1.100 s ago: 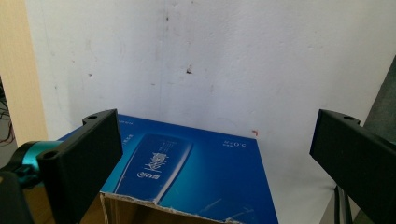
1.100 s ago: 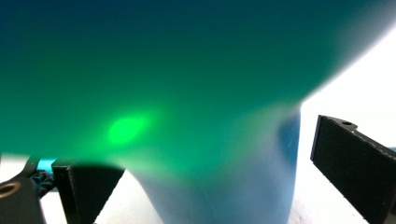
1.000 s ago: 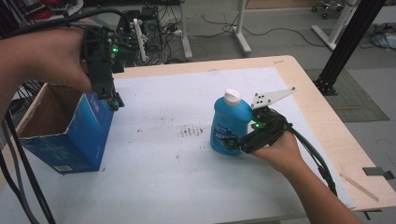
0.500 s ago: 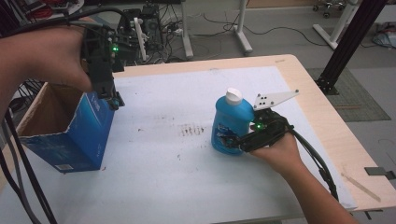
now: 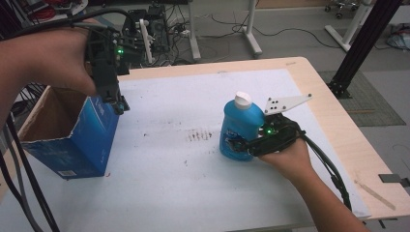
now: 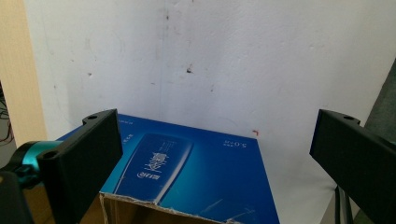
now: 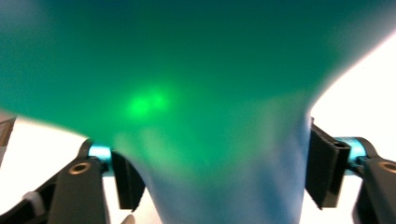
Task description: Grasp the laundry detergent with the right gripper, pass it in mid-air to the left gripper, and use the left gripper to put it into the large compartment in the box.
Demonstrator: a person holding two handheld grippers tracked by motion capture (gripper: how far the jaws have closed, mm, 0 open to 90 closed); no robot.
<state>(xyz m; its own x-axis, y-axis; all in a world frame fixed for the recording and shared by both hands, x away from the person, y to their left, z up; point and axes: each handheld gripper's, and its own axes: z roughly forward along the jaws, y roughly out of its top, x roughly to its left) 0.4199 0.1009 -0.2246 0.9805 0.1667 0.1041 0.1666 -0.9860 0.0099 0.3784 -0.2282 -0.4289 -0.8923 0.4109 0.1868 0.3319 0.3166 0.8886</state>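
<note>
The blue bottle (image 5: 240,128) stands upright mid-table; my right gripper (image 5: 241,145) has just been closing and now clamps its lower body. My left gripper (image 5: 118,102) hovers wide open over the blue box (image 5: 84,145).

The bottle (image 5: 240,130) looks like smooth, slightly glossy blue plastic with a white plastic cap, though in the right gripper view it is too close and blurred to judge its finish. The box (image 5: 72,140) is cardboard, printed glossy blue outside, raw brown and matt inside, with a ragged torn edge. The table (image 5: 333,121) has a pale wood rim under a matt white sheet (image 5: 203,96), scuffed and specked with dark marks; both grippers' jaws are matt black plastic.
</note>
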